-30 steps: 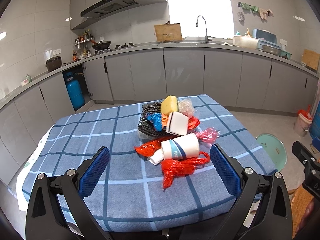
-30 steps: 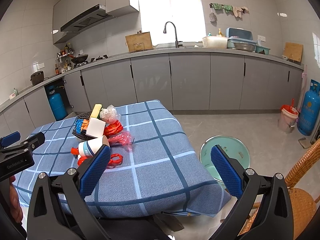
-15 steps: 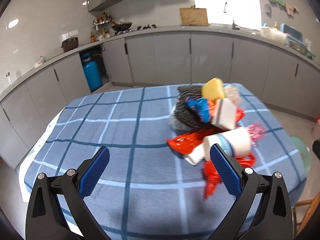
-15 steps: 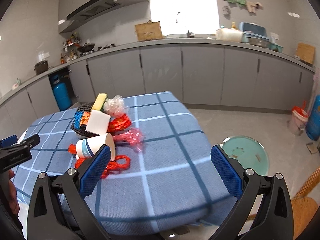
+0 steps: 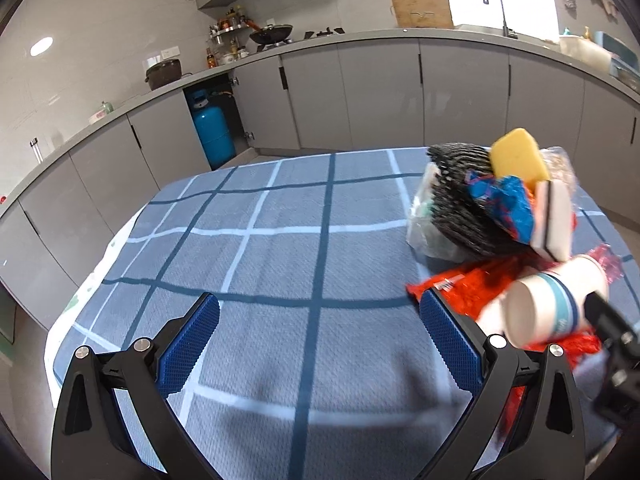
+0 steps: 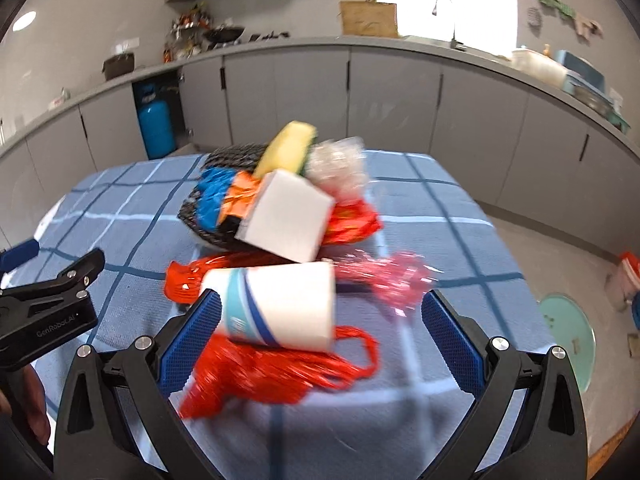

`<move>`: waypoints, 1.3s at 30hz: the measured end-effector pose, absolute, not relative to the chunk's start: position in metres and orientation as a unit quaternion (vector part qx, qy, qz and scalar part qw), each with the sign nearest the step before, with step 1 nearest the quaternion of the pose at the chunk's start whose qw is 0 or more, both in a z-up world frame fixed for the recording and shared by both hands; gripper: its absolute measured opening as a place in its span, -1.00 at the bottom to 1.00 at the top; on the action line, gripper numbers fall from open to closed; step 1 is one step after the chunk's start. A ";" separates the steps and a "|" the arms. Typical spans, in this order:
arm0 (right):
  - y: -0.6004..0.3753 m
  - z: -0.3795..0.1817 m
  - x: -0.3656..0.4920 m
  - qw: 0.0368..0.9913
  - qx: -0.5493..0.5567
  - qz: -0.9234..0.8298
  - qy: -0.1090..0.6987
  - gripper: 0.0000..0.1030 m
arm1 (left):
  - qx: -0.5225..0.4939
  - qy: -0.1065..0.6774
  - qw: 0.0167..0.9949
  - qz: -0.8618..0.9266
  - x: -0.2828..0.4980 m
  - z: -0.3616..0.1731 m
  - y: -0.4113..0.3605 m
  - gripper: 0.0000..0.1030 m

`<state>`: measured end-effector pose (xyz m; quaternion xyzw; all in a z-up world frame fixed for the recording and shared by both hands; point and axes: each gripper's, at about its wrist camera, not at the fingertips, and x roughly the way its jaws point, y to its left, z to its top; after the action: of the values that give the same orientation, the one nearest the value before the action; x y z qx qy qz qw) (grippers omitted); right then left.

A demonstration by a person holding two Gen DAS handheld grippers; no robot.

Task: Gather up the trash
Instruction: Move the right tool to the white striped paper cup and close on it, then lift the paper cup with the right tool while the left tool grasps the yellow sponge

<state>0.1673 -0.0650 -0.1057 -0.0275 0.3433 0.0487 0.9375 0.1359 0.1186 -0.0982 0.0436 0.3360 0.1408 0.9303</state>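
Both grippers are swinging closer: I'm bringing the right gripper (image 6: 320, 328), jaws spread wide, around the paper cup (image 6: 280, 304) at twelve o'clock, while the left gripper (image 5: 318, 340), also spread, is hanging over bare tablecloth (image 5: 280, 256), trash pile (image 5: 492, 204) at two o'clock.

Left gripper (image 5: 318, 338) is spread wide over bare blue checked tablecloth (image 5: 280, 248). Trash pile sits off right: paper cup (image 5: 554, 306) on its side, yellow sponge (image 5: 518, 156) atop a dark woven basket (image 5: 460, 200).
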 end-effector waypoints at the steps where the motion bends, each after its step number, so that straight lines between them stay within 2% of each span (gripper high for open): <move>1: -0.058 -0.109 0.173 0.935 -0.030 0.045 0.349 0.91 | 0.042 0.335 0.931 0.141 0.139 -0.099 0.119 0.92; 12: -0.039 -0.130 0.191 0.924 -0.050 0.049 0.376 0.90 | 0.015 0.359 0.925 0.125 0.161 -0.118 0.137 0.92; 13: -0.041 -0.129 0.190 0.923 -0.045 0.057 0.377 0.87 | 0.014 0.360 0.925 0.124 0.162 -0.118 0.136 0.92; 15: -0.046 -0.129 0.190 0.920 -0.039 0.070 0.383 0.63 | 0.012 0.359 0.926 0.119 0.164 -0.117 0.134 0.92; 22: -0.058 -0.127 0.186 0.922 -0.032 0.084 0.375 0.61 | 0.014 0.354 0.930 0.100 0.168 -0.111 0.119 0.92; 29: -0.075 -0.102 0.166 0.941 -0.035 0.088 0.325 0.60 | 0.019 0.353 0.931 0.087 0.170 -0.103 0.103 0.92; 30: -0.079 -0.098 0.165 0.943 -0.033 0.085 0.320 0.16 | 0.020 0.352 0.932 0.084 0.172 -0.100 0.101 0.92; 31: -0.086 -0.092 0.165 0.946 -0.033 0.078 0.314 0.07 | 0.020 0.347 0.934 0.081 0.175 -0.095 0.097 0.92; 37: -0.119 -0.091 0.178 0.943 -0.004 0.065 0.325 0.10 | 0.025 0.323 0.945 0.040 0.194 -0.065 0.065 0.92; 38: -0.121 -0.096 0.181 0.938 0.006 0.073 0.338 0.18 | 0.029 0.321 0.946 0.039 0.197 -0.063 0.060 0.92; 39: -0.122 -0.098 0.181 0.936 0.012 0.078 0.343 0.48 | 0.037 0.320 0.946 0.041 0.199 -0.064 0.056 0.92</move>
<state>0.1814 -0.1221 -0.0979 0.0121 0.3429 0.0776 0.9361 0.1989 0.0562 -0.0639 0.0367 0.3198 0.0415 0.9459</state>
